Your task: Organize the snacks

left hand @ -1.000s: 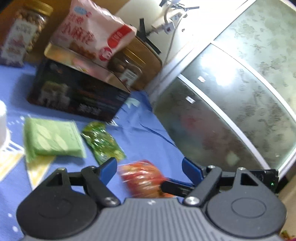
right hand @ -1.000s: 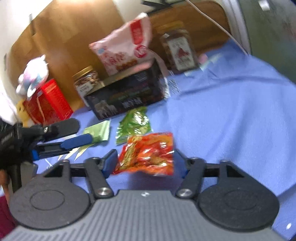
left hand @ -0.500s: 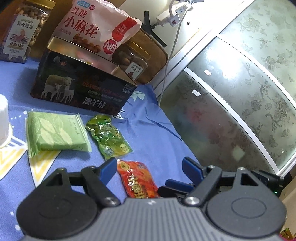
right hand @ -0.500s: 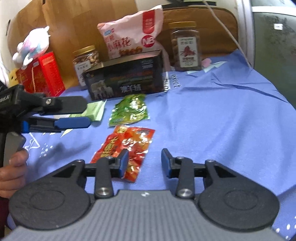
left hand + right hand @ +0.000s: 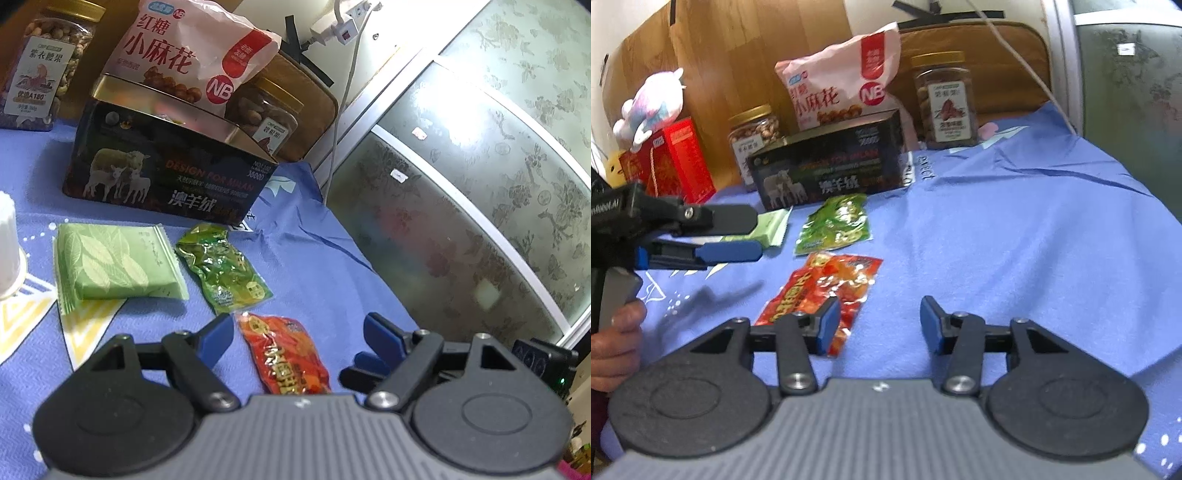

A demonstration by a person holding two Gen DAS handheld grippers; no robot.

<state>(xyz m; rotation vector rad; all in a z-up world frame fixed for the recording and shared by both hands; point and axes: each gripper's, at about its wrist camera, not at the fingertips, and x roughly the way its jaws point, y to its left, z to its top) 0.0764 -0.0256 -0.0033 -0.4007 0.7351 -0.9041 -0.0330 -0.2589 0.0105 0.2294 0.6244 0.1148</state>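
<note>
A blue cloth [image 5: 1015, 229] covers the table, with a dark tin [image 5: 831, 166] standing at its far side and a pink bag [image 5: 846, 88] propped behind it. Nut jars flank the tin, one at far left [image 5: 755, 138] and one at far right [image 5: 943, 99].

Three snack packets lie in a row running from the tin toward the cameras: a pale green packet [image 5: 110, 266] farthest left, a bright green pouch [image 5: 225, 269] beside it, and a red pouch [image 5: 827, 291] nearest.

The right gripper [image 5: 877, 325] hovers low over the cloth, its jaws parted and just widened; nothing sits between them. The red pouch lies flat just left of the gap, its near end passing behind the left blue finger [image 5: 827, 325]. Whether that finger touches the pouch cannot be told.

The left gripper [image 5: 299, 332] is spread wide, gripping nothing, and the red pouch lies on the cloth below and between its fingers.

Only the right view shows the left gripper from the side, the hand [image 5: 617, 343] holding it, a red box [image 5: 676, 162] and a plush toy [image 5: 653, 107] at far left. Only the left view shows the frosted glass door [image 5: 480, 177], a white cup [image 5: 9, 247] at the left edge and the pale green packet whole.
</note>
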